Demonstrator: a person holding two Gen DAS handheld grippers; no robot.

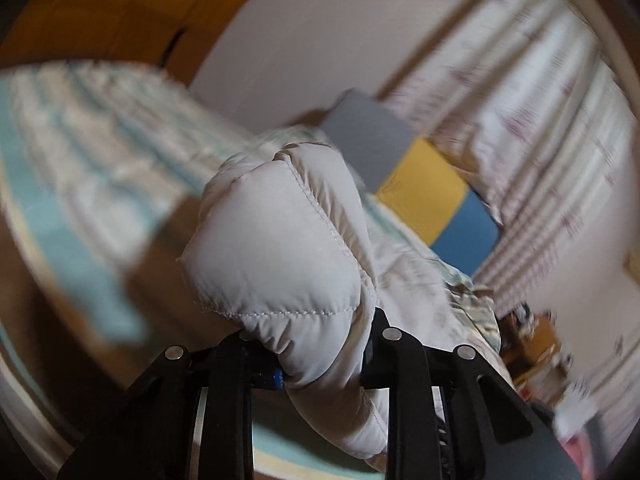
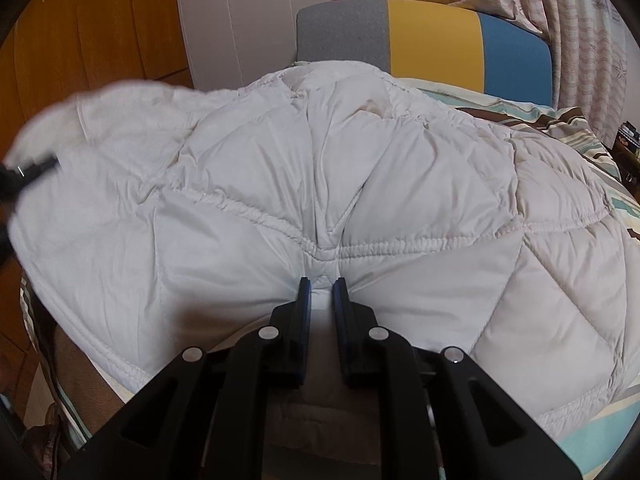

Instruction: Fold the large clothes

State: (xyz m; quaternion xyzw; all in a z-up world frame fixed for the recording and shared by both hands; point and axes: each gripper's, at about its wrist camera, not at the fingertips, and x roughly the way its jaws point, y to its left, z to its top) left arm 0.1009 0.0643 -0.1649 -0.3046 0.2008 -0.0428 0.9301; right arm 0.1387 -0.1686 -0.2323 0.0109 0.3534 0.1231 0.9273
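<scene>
Quilted jacket point(image 2: 320, 184) pinched by both level hand-held grippers, left point(image 1: 320, 364) and right point(image 2: 321, 284).

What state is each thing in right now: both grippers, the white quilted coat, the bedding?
left gripper: shut on a puffy bunch of the coat.
right gripper: shut on the coat's gathered hem.
white quilted coat: spread over the bed, rumpled, one end lifted.
striped bedding: lying under the coat.

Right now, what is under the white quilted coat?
The white quilted coat lies on a bed cover striped teal, brown and cream, which shows past its right and lower edges. The right gripper pinches its hem. Whatever lies beneath its middle is covered.
</scene>
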